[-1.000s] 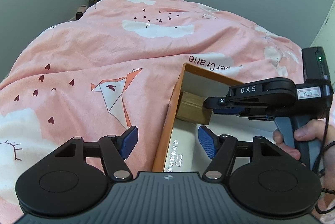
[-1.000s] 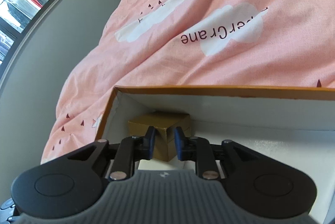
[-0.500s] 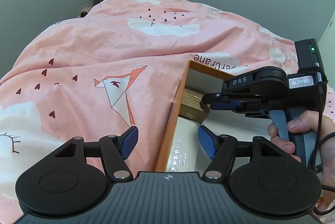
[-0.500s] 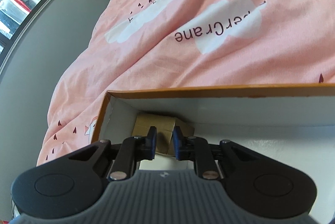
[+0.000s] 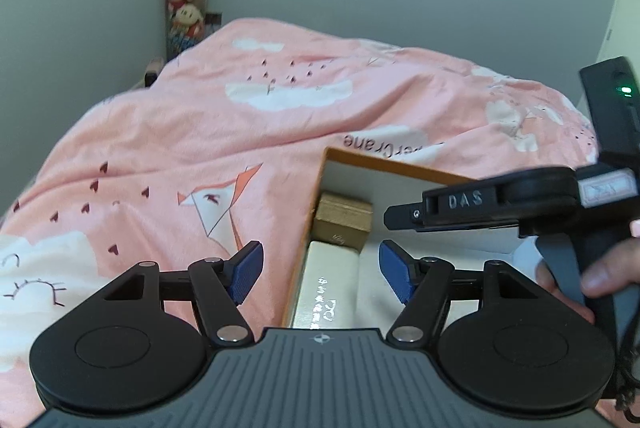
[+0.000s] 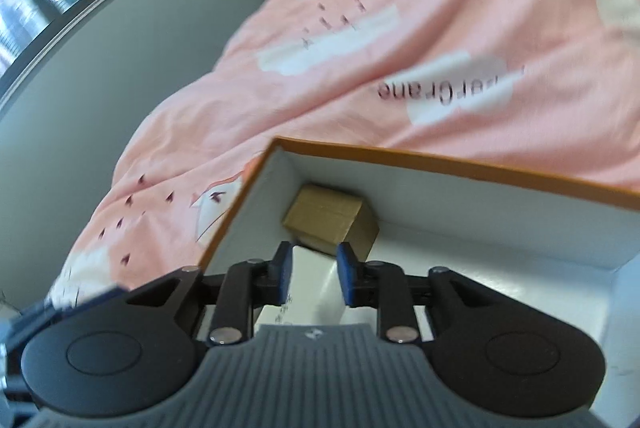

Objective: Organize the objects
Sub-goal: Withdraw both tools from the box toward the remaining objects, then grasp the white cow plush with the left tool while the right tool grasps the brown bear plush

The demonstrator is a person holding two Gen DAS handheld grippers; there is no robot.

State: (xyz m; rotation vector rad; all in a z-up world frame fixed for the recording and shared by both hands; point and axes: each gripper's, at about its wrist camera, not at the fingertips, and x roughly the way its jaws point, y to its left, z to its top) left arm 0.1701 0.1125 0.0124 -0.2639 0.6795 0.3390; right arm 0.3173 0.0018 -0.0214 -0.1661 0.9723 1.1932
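My right gripper (image 6: 311,274), which a second before had its blue pads pinched on the small brown cardboard box (image 6: 330,224), was opening with nothing between its jaws, having backed off and risen, so I judged the placing step done. That cardboard box sat in the far left corner of the open orange-rimmed white carton (image 6: 460,166) on the pink printed duvet (image 5: 240,132), touching the far end of the long cream-white box (image 5: 328,282) along the carton's left wall. My left gripper (image 5: 320,270) hovered wide and empty over the carton's left edge, free for the next object.
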